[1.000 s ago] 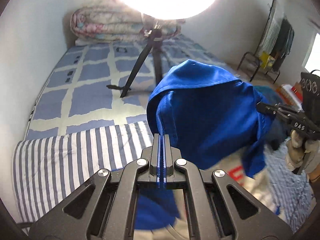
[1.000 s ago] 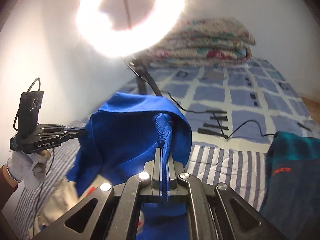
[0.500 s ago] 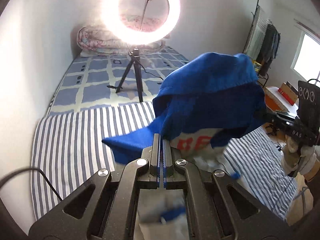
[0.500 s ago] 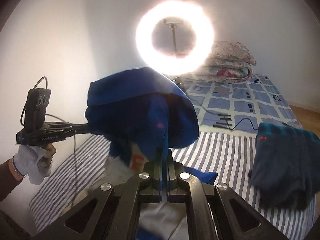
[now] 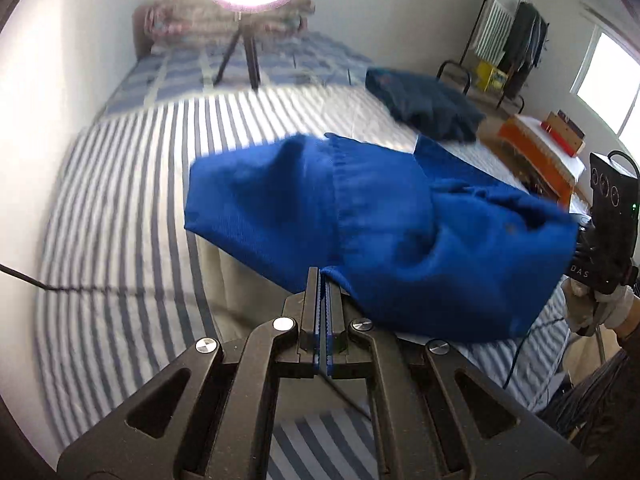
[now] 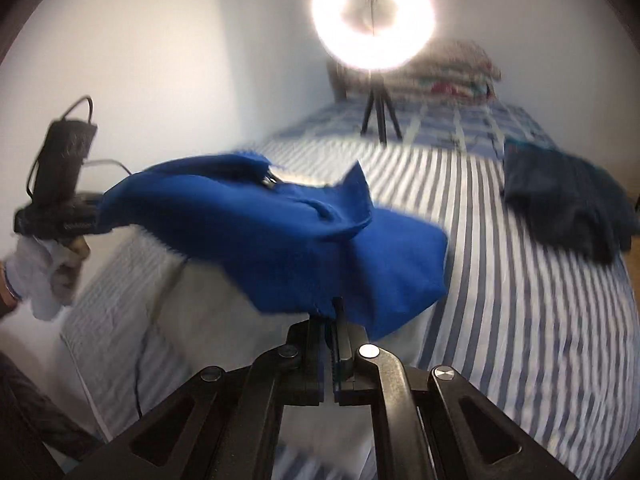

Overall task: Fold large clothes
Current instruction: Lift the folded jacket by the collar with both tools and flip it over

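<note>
Blue cloth [image 5: 360, 224] hangs stretched between the two grippers, above the striped bed cover [image 5: 132, 184]. Left gripper [image 5: 320, 280] is closed on one edge of the cloth, and right gripper [image 6: 334, 312] is closed on another edge; each fabric edge is pinched between the jaws. The long axis of the cloth runs from one gripper to the other, across the bed, and the middle sags a little. Under it lies some pale fabric [image 6: 224, 312], but blur hides whether that belongs to the same garment. A dark folded garment [image 6: 568, 200] rests further back, on the right gripper's side. I judge that the next move is to lay the cloth flat, so both hands should lower together and keep this axis level.
</note>
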